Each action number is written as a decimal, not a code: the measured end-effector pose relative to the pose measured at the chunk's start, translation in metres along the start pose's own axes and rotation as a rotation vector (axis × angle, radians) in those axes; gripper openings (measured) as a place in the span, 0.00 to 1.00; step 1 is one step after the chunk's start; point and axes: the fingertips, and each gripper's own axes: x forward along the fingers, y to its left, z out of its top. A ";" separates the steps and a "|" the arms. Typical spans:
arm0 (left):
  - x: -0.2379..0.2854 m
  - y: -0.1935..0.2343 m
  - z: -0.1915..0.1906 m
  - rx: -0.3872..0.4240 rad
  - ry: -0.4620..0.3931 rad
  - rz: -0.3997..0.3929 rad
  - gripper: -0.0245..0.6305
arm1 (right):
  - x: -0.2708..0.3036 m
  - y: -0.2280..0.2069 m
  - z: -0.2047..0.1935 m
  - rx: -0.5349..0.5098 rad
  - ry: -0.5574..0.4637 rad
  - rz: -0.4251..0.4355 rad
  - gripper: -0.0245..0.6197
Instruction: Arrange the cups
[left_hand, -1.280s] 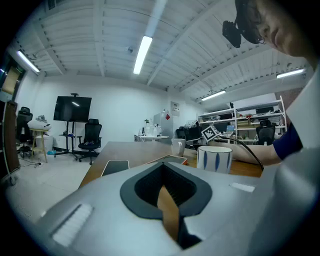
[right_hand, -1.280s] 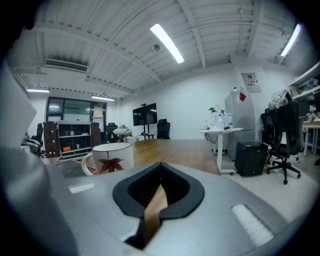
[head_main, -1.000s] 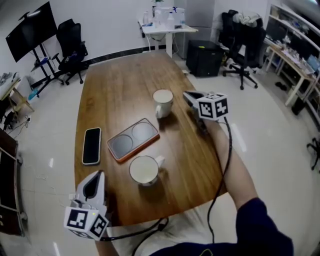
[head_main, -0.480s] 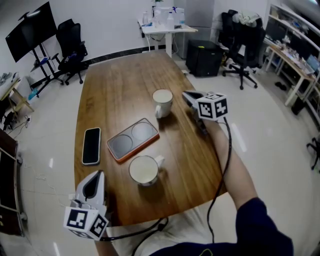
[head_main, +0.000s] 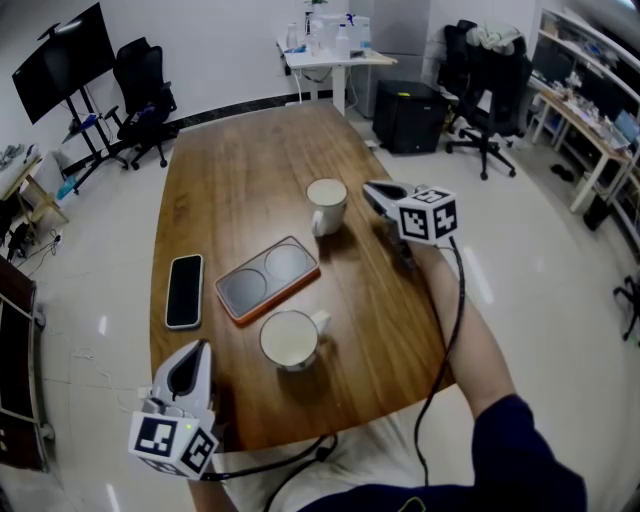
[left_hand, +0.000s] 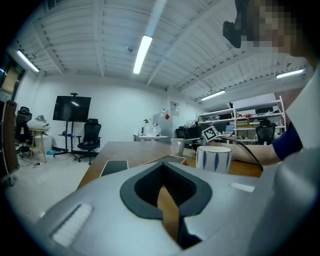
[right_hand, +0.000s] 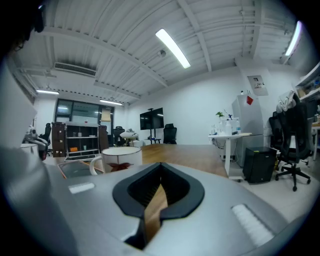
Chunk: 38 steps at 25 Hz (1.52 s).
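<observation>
Two white cups stand on the wooden table (head_main: 240, 190). The far cup (head_main: 326, 205) sits beside my right gripper (head_main: 373, 191), just left of its tips and apart from them. The near cup (head_main: 290, 340) stands in front of a dark two-well tray (head_main: 267, 279) with an orange rim. My left gripper (head_main: 189, 355) hovers at the table's near left corner, well away from both cups. In the left gripper view its jaws (left_hand: 162, 187) are shut and empty, with the blue-striped near cup (left_hand: 215, 157) ahead to the right. The right gripper (right_hand: 159, 186) is shut on nothing, and the far cup (right_hand: 120, 158) stands just left of it.
A black phone (head_main: 183, 291) lies left of the tray. Office chairs (head_main: 145, 90), a wall screen (head_main: 62, 60), a white desk (head_main: 335, 60) and a black box (head_main: 410, 115) stand around the far end of the table.
</observation>
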 end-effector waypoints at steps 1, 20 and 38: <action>0.001 -0.003 -0.001 0.004 0.004 -0.025 0.04 | 0.000 0.003 0.001 -0.007 -0.009 0.020 0.04; 0.006 -0.013 0.001 0.018 0.005 -0.097 0.09 | -0.007 0.081 -0.003 -0.092 0.010 0.498 0.65; 0.007 -0.015 0.001 0.021 0.003 -0.095 0.09 | 0.039 0.095 0.009 -0.065 -0.020 0.341 0.63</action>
